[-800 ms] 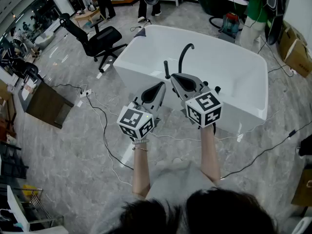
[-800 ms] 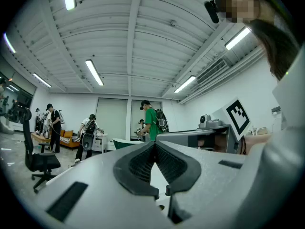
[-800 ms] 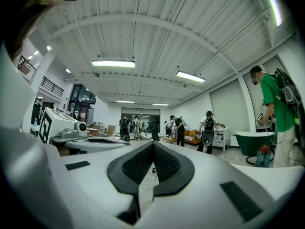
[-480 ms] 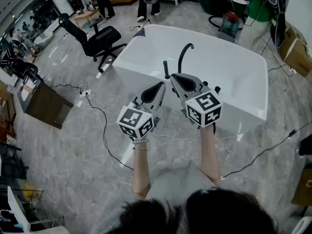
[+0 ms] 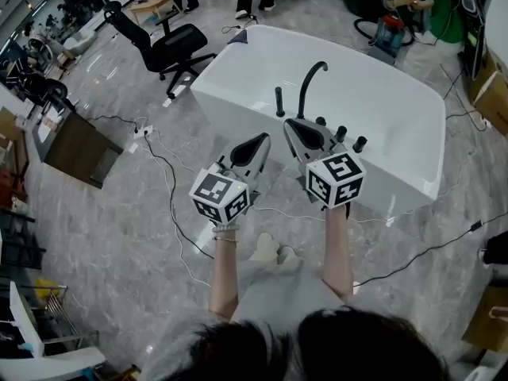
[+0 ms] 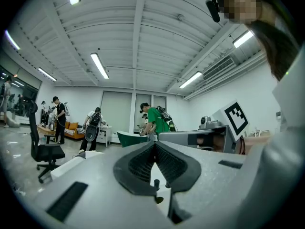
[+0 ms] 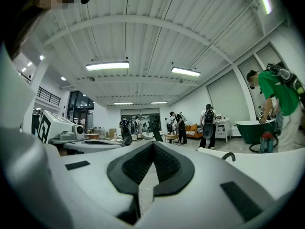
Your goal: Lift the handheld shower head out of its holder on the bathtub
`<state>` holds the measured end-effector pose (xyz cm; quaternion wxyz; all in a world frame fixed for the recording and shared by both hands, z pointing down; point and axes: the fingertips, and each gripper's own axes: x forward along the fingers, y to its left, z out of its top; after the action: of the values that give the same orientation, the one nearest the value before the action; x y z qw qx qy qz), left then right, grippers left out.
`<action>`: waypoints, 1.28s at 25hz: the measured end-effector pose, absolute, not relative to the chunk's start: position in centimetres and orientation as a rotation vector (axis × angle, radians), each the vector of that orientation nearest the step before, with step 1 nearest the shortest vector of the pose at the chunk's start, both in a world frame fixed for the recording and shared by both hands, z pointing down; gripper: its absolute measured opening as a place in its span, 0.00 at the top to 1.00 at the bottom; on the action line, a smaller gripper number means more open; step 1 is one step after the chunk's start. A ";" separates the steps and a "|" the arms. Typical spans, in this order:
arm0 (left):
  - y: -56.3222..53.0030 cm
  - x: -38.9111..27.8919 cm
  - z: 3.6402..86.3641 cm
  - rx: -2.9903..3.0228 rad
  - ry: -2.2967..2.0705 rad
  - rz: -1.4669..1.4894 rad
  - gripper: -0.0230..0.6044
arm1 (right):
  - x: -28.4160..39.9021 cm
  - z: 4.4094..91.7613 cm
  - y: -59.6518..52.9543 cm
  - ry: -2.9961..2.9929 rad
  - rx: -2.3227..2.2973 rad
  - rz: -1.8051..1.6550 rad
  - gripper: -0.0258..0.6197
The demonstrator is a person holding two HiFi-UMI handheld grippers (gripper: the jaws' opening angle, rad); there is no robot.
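A white bathtub point(image 5: 397, 109) stands ahead of me. On its near rim are a black curved faucet point(image 5: 311, 79), a short upright black handheld shower head point(image 5: 279, 101) in its holder, and black knobs point(image 5: 340, 132). My left gripper point(image 5: 262, 139) is held level before the tub's near side, shut and empty. My right gripper point(image 5: 291, 124) is beside it, its tip just short of the shower head, also shut with nothing in it. In the left gripper view the left gripper point(image 6: 154, 145) has its pads meeting at the tip. The right gripper point(image 7: 152, 145) looks the same in its own view.
A black office chair point(image 5: 171, 42) stands left of the tub. Cables point(image 5: 171, 205) trail over the grey marble floor. A dark cabinet point(image 5: 71, 149) is at the left. A person in green point(image 5: 432, 6) works behind the tub, and other people stand at the far end.
The head view has shifted, so the tub and faucet sit a little lower and nearer in the picture. Both grippers stay side by side, shut and empty.
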<state>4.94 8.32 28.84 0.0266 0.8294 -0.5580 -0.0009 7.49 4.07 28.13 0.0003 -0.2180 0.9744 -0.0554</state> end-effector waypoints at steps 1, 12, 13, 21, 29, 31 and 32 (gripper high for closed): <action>8.4 4.7 29.0 2.551 -1.730 -0.002 0.96 | 7.4 28.4 4.0 3.062 -0.683 -0.188 0.96; 6.1 0.8 31.4 2.488 -1.719 -0.043 0.96 | 3.7 31.2 1.5 3.112 -0.691 -0.244 0.96; 5.6 0.5 31.4 2.492 -1.714 -0.044 0.96 | 3.4 31.3 1.0 3.114 -0.698 -0.245 0.96; 0.4 -3.7 32.2 2.521 -1.652 -0.026 0.96 | -0.6 32.2 -3.9 3.104 -0.762 -0.266 0.96; -4.3 -8.0 32.9 2.563 -1.552 -0.004 0.96 | -4.5 32.9 -8.3 3.082 -0.865 -0.290 0.96; -5.3 -9.1 33.0 2.575 -1.527 -0.006 0.96 | -5.4 33.0 -9.1 3.080 -0.893 -0.287 0.96; -5.8 -9.5 33.0 2.582 -1.514 -0.006 0.96 | -5.8 33.0 -9.5 3.079 -0.907 -0.285 0.96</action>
<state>-9.50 -5.85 33.00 0.0743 0.8603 -0.5044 -0.0020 -5.85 -9.54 33.00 -0.0405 -0.2812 0.9547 -0.0882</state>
